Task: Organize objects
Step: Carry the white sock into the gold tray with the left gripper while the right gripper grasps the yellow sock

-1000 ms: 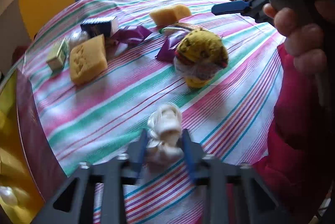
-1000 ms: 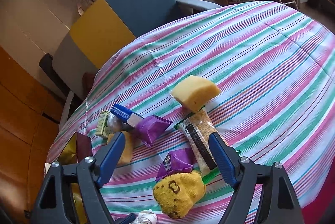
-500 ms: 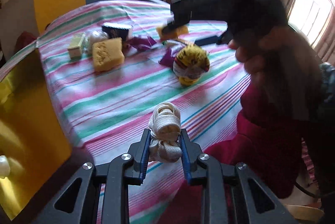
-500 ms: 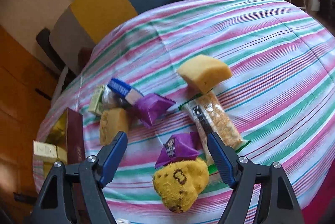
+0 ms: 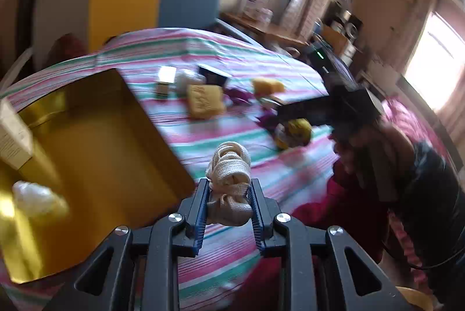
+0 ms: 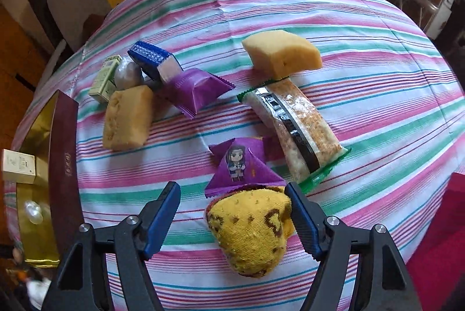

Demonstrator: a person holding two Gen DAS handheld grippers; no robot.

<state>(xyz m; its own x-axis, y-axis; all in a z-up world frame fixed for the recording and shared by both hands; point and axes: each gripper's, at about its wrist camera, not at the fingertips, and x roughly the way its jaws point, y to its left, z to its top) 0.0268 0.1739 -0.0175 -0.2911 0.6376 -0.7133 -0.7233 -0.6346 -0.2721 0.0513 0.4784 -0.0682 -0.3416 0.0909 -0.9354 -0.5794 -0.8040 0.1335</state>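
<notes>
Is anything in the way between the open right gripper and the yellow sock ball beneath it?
Nothing visible. The yellow sock ball lies between the fingers of the open right gripper, nearer the right one. The purple packet only borders its far edge.

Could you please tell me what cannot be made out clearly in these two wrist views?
- Left wrist view: the right tool is smeared by motion blur, and the yellow sock ball is partly hidden behind it.
- Left wrist view: the lower part of the cream rolled strap is covered by the left tool.
- Right wrist view: the gold box is cut off by the left edge; the small clear thing inside is too small to identify.
</notes>
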